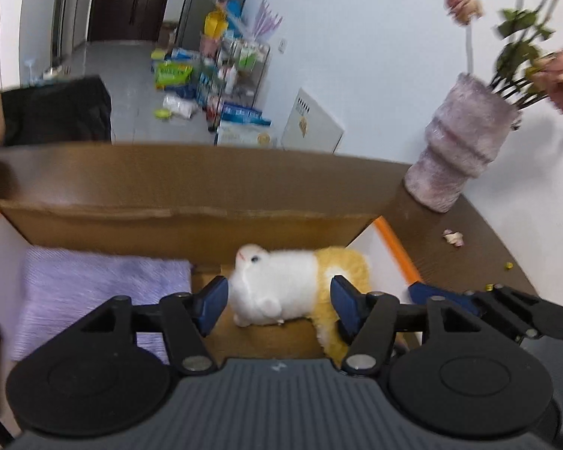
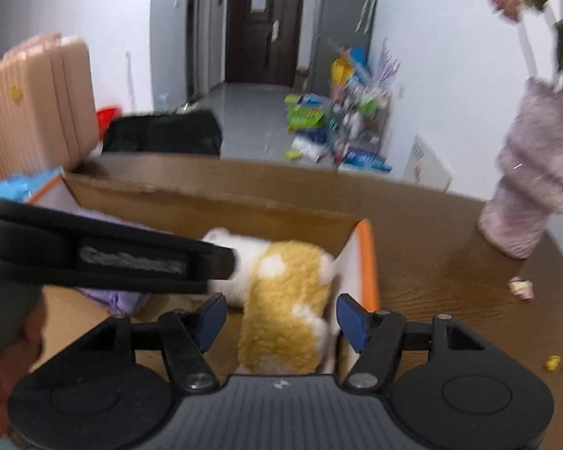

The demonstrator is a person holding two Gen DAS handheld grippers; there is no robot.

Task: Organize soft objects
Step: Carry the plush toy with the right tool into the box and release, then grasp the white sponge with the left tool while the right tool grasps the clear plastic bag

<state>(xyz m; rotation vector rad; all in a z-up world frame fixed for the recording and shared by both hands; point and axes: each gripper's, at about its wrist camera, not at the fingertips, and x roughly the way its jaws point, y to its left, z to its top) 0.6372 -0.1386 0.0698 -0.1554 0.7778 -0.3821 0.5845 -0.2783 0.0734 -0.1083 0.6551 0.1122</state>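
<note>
Both the left gripper (image 1: 279, 305) and right gripper (image 2: 281, 318) stood apart around the plush toy (image 1: 281, 285), which looked light and squashy, best pinched mid-body.

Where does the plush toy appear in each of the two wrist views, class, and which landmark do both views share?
Left wrist view: the plush toy lies low in the centre, inside the cardboard box.
Right wrist view: it lies low in the centre, inside the box.
Shared landmark: the fuzzy vase on the table, at the right.
</note>
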